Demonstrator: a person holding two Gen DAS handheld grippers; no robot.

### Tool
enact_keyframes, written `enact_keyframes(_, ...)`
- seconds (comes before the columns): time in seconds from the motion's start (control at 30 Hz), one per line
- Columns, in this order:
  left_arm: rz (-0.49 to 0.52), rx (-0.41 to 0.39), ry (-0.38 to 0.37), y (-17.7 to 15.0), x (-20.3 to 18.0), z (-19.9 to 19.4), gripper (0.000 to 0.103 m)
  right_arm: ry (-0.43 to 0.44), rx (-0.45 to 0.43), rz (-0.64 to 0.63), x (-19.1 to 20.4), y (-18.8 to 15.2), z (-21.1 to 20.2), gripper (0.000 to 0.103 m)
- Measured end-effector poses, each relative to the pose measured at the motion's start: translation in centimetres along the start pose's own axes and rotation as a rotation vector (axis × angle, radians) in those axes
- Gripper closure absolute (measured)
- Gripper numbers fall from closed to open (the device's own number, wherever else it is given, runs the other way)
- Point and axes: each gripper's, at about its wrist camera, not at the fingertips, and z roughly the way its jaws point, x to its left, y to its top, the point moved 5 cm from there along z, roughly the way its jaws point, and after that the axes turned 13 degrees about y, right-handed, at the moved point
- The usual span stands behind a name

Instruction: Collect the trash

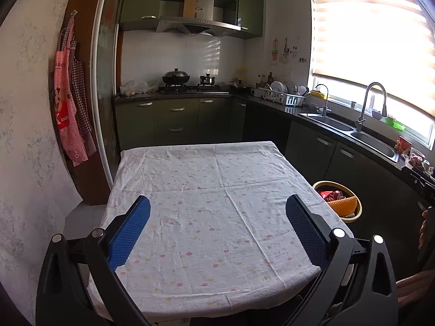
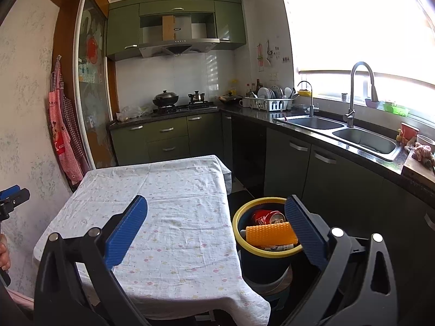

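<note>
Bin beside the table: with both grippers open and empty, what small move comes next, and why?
Probably none but withdrawing: the tablecloth shows no trash, and the bin already holds a red can and an orange item. Left gripper and right gripper hold nothing.

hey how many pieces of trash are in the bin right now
2 show: a red soda can at the back of the bin and an orange ribbed piece lying in front of it. More may be hidden underneath.
</note>
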Motion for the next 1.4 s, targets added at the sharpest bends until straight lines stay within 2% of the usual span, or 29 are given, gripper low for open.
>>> enact_keyframes(1.4, 0.02, 0.026, -0.005, -0.9, -0.1, 0.9, 0.005, 0.008, 0.022, 0.006, 0.1, -0.3, 1.2, 0.007)
